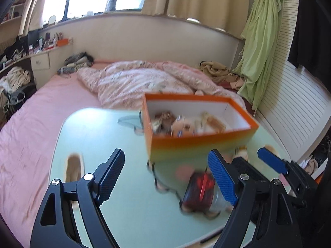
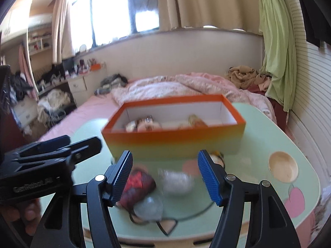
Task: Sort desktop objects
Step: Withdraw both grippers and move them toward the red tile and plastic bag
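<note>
We hold both tools over the pale green counter (image 2: 258,136), and each has its fingers spread wide apart with nothing between them. The left tool (image 1: 167,177) hovers above bare counter, with the orange box (image 1: 198,132) ahead of it and slightly toward its right finger. That box stands open on the counter and already holds several small things, too blurred to name. Just inside the left tool's right finger lies a dark pouch with a red pattern (image 1: 199,192), resting on the counter. The right tool (image 2: 165,177) shows in the left wrist view just beyond that finger. From the right wrist view, the pouch lies beside the right tool's left finger, a clear rounded object (image 2: 150,207) sits touching it on the near side, and a blurred whitish object (image 2: 175,180) lies between the fingers, lower down on the counter. The box stands straight ahead of the right tool. Behind the counter is a bed with pink bedding (image 1: 62,95).
</note>
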{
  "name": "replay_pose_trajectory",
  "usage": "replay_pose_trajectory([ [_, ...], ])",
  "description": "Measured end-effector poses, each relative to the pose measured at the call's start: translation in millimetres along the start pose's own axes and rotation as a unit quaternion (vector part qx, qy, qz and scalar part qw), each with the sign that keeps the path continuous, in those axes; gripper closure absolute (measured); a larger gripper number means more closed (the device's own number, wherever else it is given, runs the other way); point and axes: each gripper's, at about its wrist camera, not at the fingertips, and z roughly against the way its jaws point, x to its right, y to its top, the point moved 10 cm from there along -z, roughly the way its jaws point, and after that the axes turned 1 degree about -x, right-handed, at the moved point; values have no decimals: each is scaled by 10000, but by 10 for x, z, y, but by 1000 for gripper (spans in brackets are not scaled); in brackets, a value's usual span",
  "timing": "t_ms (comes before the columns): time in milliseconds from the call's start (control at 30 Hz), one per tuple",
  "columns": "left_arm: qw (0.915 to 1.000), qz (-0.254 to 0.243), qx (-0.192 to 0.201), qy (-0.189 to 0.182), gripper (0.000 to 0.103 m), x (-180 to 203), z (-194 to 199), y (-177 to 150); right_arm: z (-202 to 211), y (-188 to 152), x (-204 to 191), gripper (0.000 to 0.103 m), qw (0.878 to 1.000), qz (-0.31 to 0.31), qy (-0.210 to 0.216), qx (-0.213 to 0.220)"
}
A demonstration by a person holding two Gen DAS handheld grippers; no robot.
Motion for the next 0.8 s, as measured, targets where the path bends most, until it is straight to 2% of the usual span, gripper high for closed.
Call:
replay_pose_trajectory([
  [67,10000,11,-47,18,20,-26,25,-141,-17,-108,18,38,9999,52,-69,-95],
  [233,9997,78,136,165,20,-110,89,-304,-74,-273,129,38,9994,14,-224,-254],
  [400,9994,190,-54,289,20,-204,3,-457,-133,-409,242,38,9985,-25,-385,-391],
  [600,9968,94,-506,616,20,-265,-201,-644,-253,-575,272,38,9968,-37,-449,-660],
  [800,9945,-99,-696,774,20,-223,-260,-717,-287,-611,283,37,9964,34,-511,-675],
])
